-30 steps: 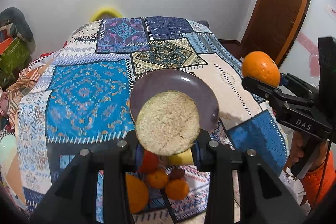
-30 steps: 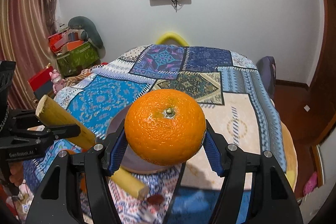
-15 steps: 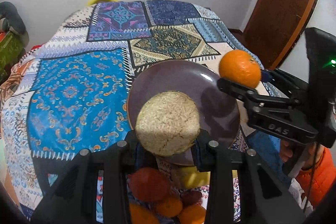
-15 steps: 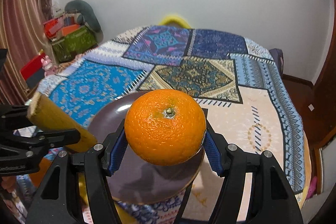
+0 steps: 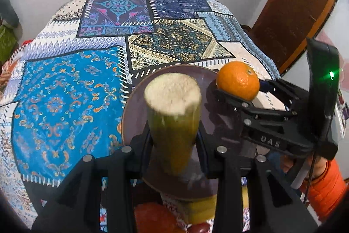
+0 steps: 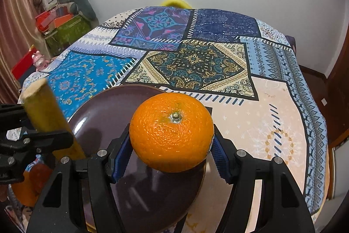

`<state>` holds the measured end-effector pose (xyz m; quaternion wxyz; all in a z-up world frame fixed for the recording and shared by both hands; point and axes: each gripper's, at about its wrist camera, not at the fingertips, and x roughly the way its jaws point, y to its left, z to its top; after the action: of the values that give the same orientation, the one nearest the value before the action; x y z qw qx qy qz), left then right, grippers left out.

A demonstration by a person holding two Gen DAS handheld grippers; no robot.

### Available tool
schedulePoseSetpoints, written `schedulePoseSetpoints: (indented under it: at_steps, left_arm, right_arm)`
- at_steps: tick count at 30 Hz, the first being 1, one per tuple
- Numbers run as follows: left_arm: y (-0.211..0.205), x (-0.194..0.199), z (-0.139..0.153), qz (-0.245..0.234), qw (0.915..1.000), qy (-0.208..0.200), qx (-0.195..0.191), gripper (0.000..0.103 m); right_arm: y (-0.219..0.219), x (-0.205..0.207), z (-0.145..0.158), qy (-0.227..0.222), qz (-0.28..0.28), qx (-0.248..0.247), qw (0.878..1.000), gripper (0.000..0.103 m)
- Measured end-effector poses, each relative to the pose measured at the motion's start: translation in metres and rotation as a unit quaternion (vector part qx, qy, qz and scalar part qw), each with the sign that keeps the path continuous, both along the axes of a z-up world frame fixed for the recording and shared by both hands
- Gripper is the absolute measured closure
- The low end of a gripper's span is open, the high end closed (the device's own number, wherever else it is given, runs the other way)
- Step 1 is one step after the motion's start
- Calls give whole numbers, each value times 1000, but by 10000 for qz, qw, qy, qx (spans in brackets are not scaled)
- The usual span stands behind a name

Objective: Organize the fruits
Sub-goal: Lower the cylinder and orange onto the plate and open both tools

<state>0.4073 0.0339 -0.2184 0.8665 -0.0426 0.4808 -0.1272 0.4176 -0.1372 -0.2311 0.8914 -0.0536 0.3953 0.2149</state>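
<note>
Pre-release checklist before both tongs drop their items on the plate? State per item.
1. Right tongs gripping the orange: ok, blue pads press both sides.
2. Left tongs gripping the sugarcane piece: ok, clamped on the stalk.
3. Orange over the purple plate: ok in the right wrist view.
4. Sugarcane over the plate: ok in the left wrist view, cut end above the dish.
5. Plate surface free: ok for what shows; the part under the fruit is hidden.
6. Clearance between the two tongs: cannot tell, they stand close in the left wrist view.
</note>
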Motion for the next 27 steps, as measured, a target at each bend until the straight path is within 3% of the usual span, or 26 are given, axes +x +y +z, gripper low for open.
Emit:
schedulePoseSetpoints:
  at_steps: [12,20,27]
  left_arm:
    - [-5,32,-16,91,9998,202,3,67]
    - [1,44,-33,217,9980,577,-130,67]
    - [-3,42,-31,211,9983,543,-28,67]
  right_arm:
    - [9,11,-14,85,114,-266,9995,40]
    - [11,12,-17,77,141,-326,9993,38]
    - [15,11,-18,61,194,-470,9987,36]
